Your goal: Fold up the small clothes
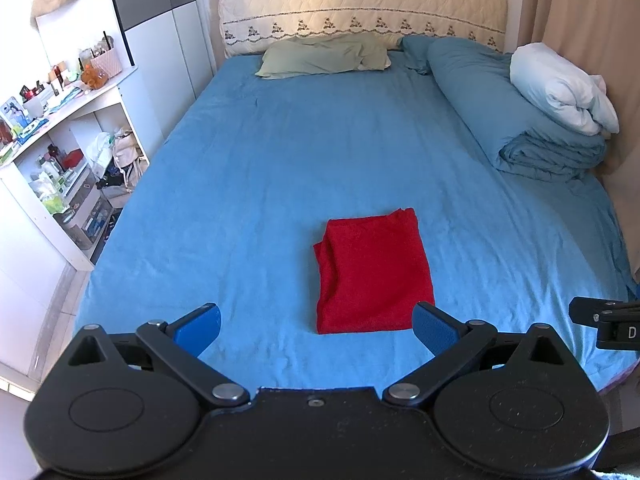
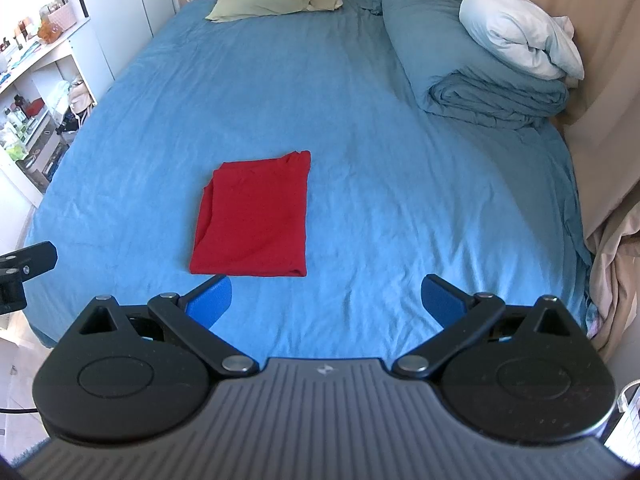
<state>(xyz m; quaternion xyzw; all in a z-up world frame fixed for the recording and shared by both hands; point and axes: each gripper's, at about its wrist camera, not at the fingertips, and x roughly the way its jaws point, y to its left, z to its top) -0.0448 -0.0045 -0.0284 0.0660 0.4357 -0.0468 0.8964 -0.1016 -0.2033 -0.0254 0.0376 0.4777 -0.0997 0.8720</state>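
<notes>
A red garment (image 1: 372, 272) lies folded into a neat rectangle on the blue bed sheet (image 1: 280, 152); it also shows in the right wrist view (image 2: 254, 216). My left gripper (image 1: 316, 326) is open and empty, held just short of the garment's near edge. My right gripper (image 2: 326, 298) is open and empty, near the bed's front edge, to the right of the garment's near edge. Neither gripper touches the cloth. Part of the right gripper (image 1: 608, 322) shows at the right edge of the left wrist view.
A green pillow (image 1: 324, 56) lies at the headboard. A rolled blue duvet (image 1: 520, 120) with a white pillow (image 1: 560, 84) on it lines the right side. White shelves (image 1: 60, 128) with clutter stand left of the bed. Beige curtains (image 2: 600, 40) hang at the right.
</notes>
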